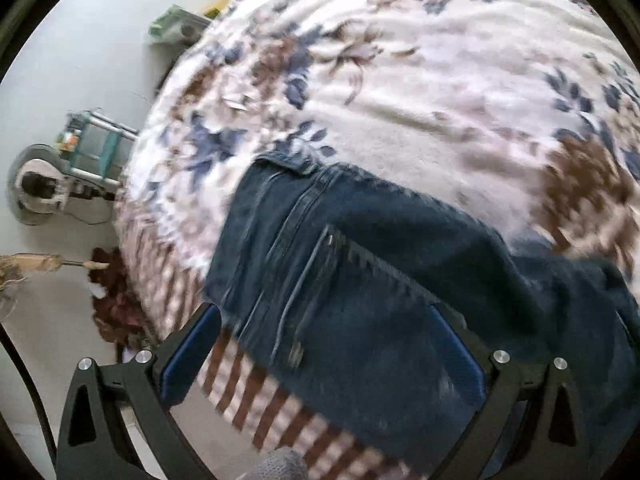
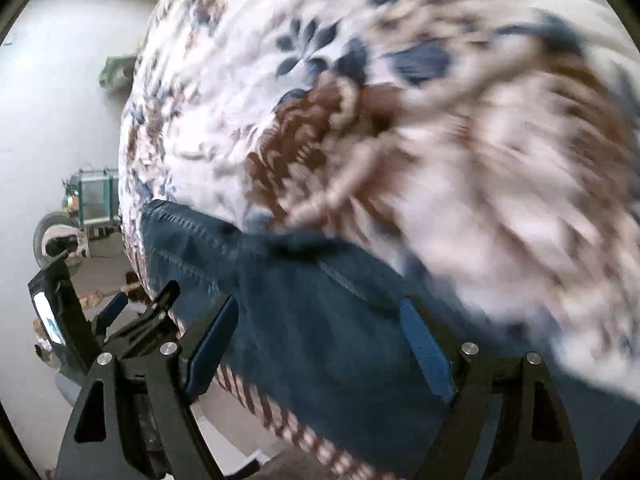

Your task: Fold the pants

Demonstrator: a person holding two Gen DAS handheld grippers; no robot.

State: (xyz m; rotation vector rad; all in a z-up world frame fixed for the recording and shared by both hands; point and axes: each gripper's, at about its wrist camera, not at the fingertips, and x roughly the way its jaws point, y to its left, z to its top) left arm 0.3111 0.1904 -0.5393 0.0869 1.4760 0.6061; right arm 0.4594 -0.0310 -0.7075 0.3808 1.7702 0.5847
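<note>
Pants (image 1: 360, 280) of dark denim lie near the edge of the floral blanket (image 1: 400, 80); left gripper (image 1: 324, 344) and right gripper (image 2: 320, 336) hover above, jaws apart, gripping nothing; judged pre-grasp; next, descend and pinch an edge.

Right tongs (image 2: 320, 344) gape wide over dark jeans (image 2: 320, 320) on floral blanket (image 2: 460, 120).
</note>
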